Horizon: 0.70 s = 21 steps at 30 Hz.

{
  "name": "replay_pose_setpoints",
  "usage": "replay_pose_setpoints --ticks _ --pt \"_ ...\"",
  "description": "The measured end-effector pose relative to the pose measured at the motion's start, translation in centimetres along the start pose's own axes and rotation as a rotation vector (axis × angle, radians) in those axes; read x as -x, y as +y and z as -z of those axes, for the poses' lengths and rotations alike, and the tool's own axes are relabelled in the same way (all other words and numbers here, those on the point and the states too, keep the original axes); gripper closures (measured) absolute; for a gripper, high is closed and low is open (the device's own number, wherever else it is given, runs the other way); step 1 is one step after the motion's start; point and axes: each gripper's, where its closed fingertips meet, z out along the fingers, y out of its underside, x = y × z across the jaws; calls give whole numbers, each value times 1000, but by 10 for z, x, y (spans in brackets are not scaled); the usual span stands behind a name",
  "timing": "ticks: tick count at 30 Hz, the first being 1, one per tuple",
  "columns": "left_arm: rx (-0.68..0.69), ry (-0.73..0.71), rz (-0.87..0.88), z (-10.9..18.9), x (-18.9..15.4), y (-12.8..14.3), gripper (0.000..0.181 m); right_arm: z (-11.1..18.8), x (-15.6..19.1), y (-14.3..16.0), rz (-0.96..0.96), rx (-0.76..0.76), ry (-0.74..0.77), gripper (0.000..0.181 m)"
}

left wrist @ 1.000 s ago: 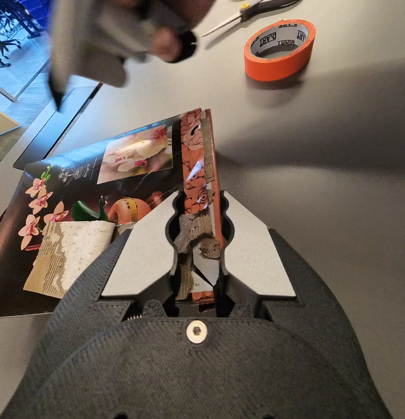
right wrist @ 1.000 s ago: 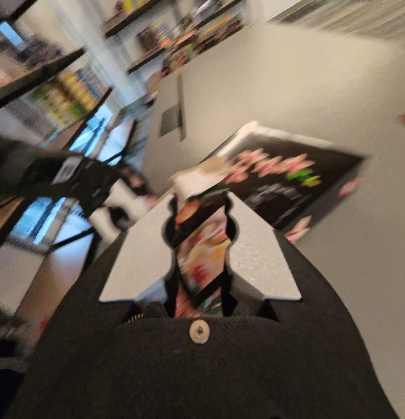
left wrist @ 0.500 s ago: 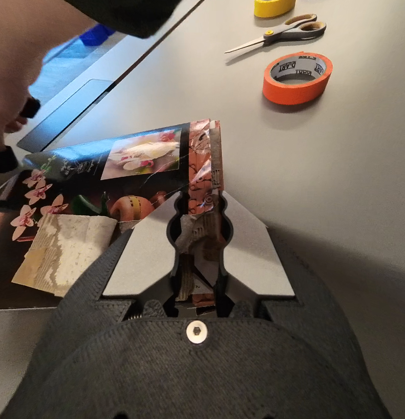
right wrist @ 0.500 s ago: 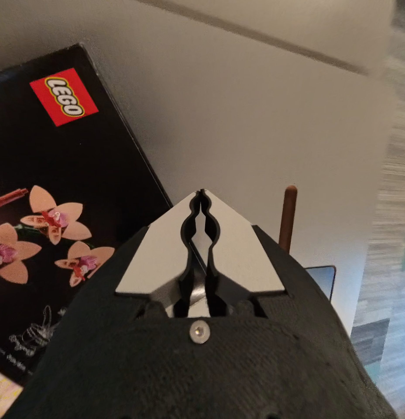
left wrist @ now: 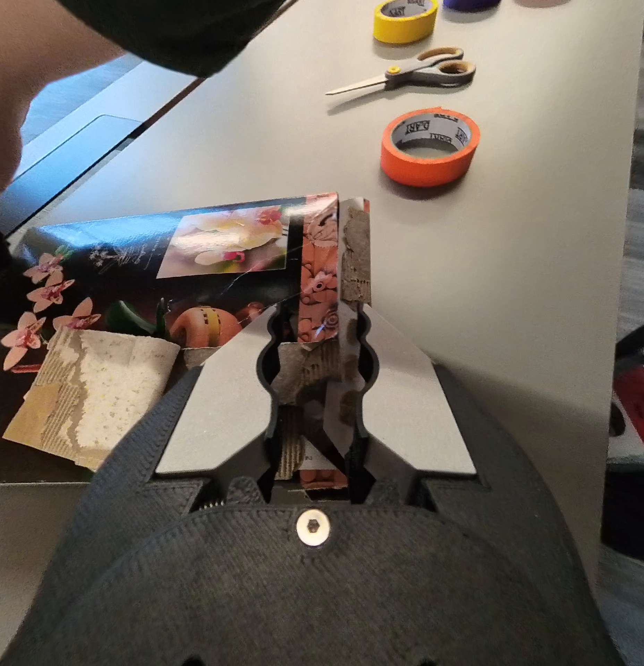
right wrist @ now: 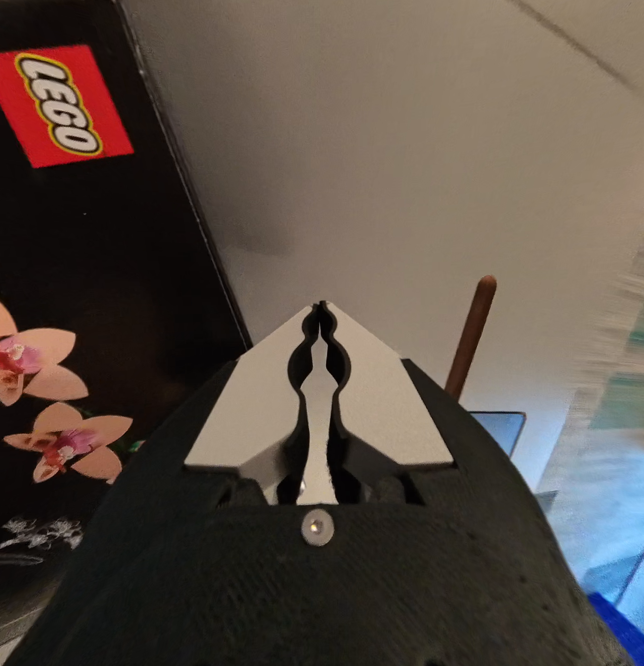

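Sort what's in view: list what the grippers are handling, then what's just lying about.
Handled:
left hand-held gripper, shut on the box flap
black flower-print box, beside the shut, empty right hand-held gripper

Lying about:
orange tape roll
scissors
yellow tape roll
brown stick

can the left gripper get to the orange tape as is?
Probably not: the left gripper is shut on the box flap. The table between it and the orange tape is bare.

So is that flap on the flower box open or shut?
Open: the torn end flap stands out from the box, pinched in the left gripper.
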Motion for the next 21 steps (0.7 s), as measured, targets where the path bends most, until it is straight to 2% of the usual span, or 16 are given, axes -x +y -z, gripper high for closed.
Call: replay_pose_setpoints --ticks 3,5,10,14,21 --pt "51 -58 -104 -3 -8 4 125 3 0 0 9 -23 43 181" --pt "48 -94 -119 -3 -9 2 124 6 -1 -2 68 -39 118 181" --pt "65 -155 -147 -5 -15 0 116 5 4 2 15 -24 101 181" --pt "25 -184 -57 -4 -16 0 118 9 10 4 16 -35 112 181" --pt "0 -239 -16 -5 -21 -2 124 16 20 10 -24 -57 122 181"
